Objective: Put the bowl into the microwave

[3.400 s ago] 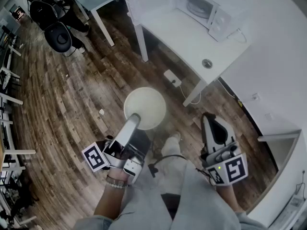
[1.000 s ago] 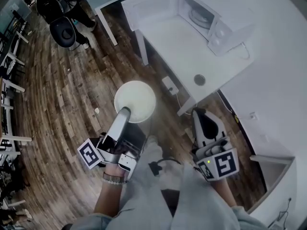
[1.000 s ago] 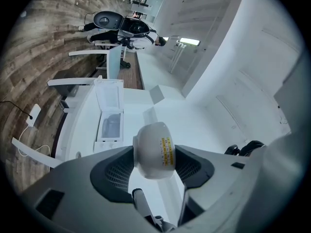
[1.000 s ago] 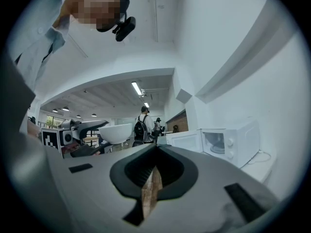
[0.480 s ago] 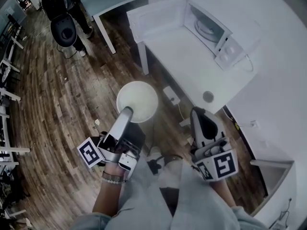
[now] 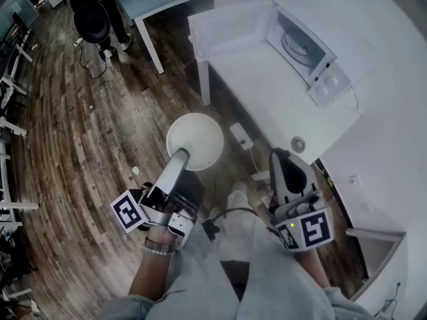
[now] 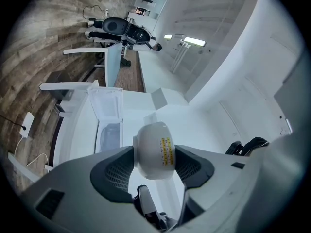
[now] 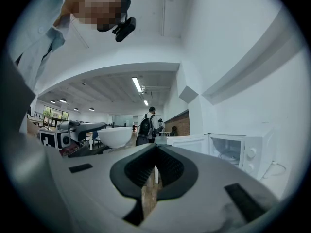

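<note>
Left gripper [image 6: 181,156] [image 7: 155,163]: clamped on the white bowl [image 6: 195,139] [image 7: 149,149], one dark ribbed pad pressing on each side of it.
Right gripper [image 6: 284,155] [image 8: 155,149]: jaws pressed together with nothing between them, held low beside the person's right leg.
Bowl position: carried in the air over the wood floor [image 6: 80,132], mouth upward in the head view, short of the white table [image 6: 267,95] and well apart from the microwave [image 6: 308,53] [image 8: 236,152].
Bowl label: a yellow sticker [image 7: 166,151] on the outer wall, with small dark and red print too fine to read.
Microwave: white, at the far end of the table, door [image 6: 227,20] swung wide open, round turntable showing inside.
Microwave controls: two round knobs [image 6: 328,89] on the panel; no brand name or lettering can be read.
Marker cubes: black-and-white square patterns on the left one [image 6: 130,211] and the right one [image 6: 311,231]; no words on them.
Table top: a small round object [image 6: 298,144] near the front corner.
Floor: a white power strip [image 6: 241,137] just beside the table leg.
Background: a person with a dark backpack [image 8: 145,127] standing far down the room.
</note>
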### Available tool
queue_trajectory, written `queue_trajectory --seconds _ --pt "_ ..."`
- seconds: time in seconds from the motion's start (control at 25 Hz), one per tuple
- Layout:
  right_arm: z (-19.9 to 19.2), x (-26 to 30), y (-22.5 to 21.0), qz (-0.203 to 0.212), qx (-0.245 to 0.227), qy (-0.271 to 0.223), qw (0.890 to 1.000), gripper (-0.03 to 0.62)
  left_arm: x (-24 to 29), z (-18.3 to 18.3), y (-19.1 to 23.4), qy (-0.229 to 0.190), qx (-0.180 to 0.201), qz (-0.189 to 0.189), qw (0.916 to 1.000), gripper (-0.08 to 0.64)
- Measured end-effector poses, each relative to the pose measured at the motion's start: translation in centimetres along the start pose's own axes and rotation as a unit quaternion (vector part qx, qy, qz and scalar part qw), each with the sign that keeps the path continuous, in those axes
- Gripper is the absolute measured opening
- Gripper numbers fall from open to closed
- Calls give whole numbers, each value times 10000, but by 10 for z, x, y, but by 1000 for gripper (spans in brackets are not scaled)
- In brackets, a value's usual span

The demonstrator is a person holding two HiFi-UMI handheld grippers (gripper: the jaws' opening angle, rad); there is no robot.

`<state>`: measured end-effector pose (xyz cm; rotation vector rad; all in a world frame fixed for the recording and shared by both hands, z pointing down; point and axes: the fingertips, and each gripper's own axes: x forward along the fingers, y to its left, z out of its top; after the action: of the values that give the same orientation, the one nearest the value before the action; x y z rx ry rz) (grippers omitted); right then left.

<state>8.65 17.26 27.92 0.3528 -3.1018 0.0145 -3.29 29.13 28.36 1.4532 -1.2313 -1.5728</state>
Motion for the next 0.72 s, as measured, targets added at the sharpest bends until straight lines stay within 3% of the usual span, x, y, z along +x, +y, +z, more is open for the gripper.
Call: queue_trajectory --seconds 0.36,0.72 --pt "-6 46 -19 137 29 68 9999 0 27 23 12 -24 179 30 9998 241" --pt "-6 115 -68 186 97 77 9998 0 94 54 33 41 143 -25 9999 241"
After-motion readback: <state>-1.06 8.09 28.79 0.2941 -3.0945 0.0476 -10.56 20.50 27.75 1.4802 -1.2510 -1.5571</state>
